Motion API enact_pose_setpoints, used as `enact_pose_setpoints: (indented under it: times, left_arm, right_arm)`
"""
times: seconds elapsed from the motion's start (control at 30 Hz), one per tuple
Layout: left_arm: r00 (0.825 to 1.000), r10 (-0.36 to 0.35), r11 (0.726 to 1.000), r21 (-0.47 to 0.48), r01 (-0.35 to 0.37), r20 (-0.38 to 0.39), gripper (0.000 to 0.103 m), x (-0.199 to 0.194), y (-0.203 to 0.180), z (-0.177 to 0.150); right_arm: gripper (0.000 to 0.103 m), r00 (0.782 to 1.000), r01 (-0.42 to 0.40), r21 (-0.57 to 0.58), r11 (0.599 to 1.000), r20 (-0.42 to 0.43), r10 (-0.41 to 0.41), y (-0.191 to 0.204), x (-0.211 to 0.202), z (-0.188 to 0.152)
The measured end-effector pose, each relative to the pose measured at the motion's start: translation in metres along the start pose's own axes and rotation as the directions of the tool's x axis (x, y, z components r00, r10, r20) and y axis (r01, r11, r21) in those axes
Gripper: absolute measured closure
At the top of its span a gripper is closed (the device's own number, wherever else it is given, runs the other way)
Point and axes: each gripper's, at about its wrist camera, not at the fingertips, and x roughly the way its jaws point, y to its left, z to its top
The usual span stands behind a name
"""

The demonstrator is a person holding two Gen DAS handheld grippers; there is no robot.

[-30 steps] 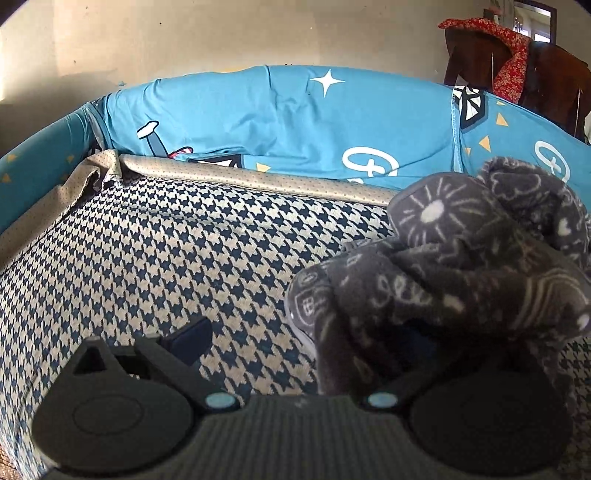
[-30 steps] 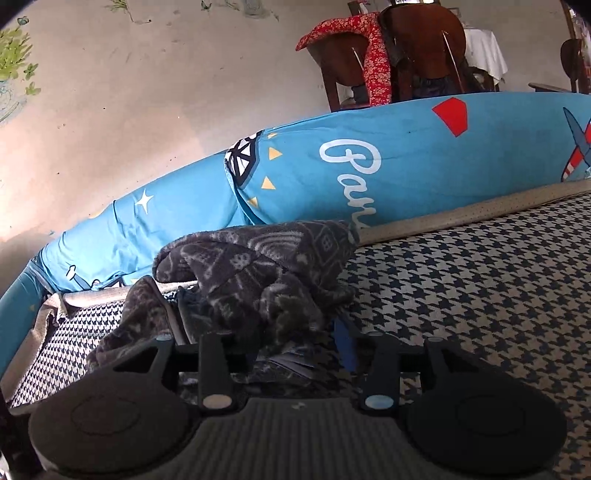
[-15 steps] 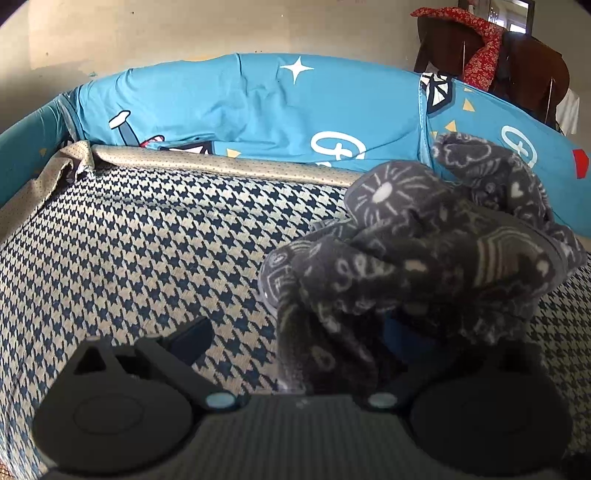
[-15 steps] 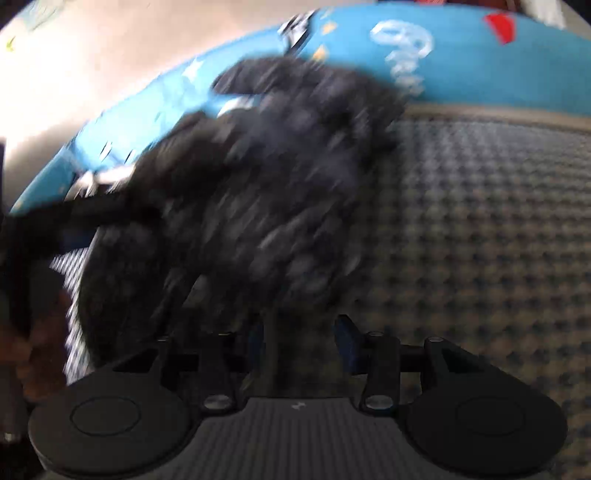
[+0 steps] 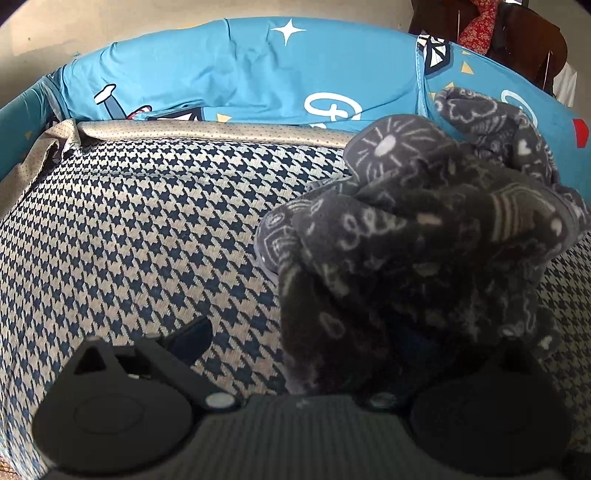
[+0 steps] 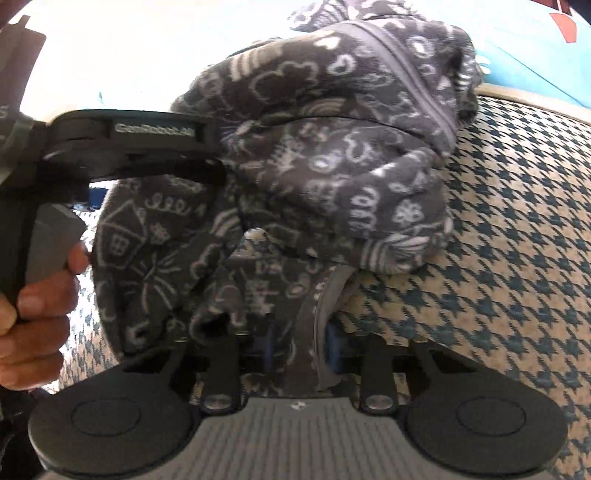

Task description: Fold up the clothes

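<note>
A dark grey fleece garment with white doodle print [image 5: 424,229] lies bunched on the houndstooth surface [image 5: 147,229]. In the left wrist view my left gripper [image 5: 306,336] is open: its left finger [image 5: 192,336] is bare and the right one is hidden under the cloth. In the right wrist view the garment [image 6: 332,166] fills the middle, and my right gripper [image 6: 299,350] is shut on a grey fold of it. The left gripper's body [image 6: 140,144] reaches into the bundle from the left, held by a hand [image 6: 33,317].
A blue printed cushion [image 5: 258,74] runs along the back of the houndstooth surface, with a beige piped edge [image 5: 207,131] below it. A wooden chair with a red cloth [image 5: 491,26] stands behind at the far right.
My right gripper has moved in close and closed on a fold of the garment. The bundle has shifted slightly right in the left wrist view.
</note>
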Motion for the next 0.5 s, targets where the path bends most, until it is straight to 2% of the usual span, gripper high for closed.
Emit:
enact_pose_setpoints:
  times: [0.2,0.5]
  left_arm:
    - [1.0,0.02,1.0,-0.012,-0.02,-0.003,0.0,0.005,0.008,0.003]
    - [0.998,0.057,0.997,-0.046,-0.056,0.035,0.0,0.005,0.023,0.03]
  right_arm:
    - [0.084,0.997,-0.081,-0.025,0.996,0.013,0.081,0.017,0.008,0.002]
    - [0.084,0.97,-0.236,-0.008,0.972,0.058,0.236,0.049,0.021,0.018]
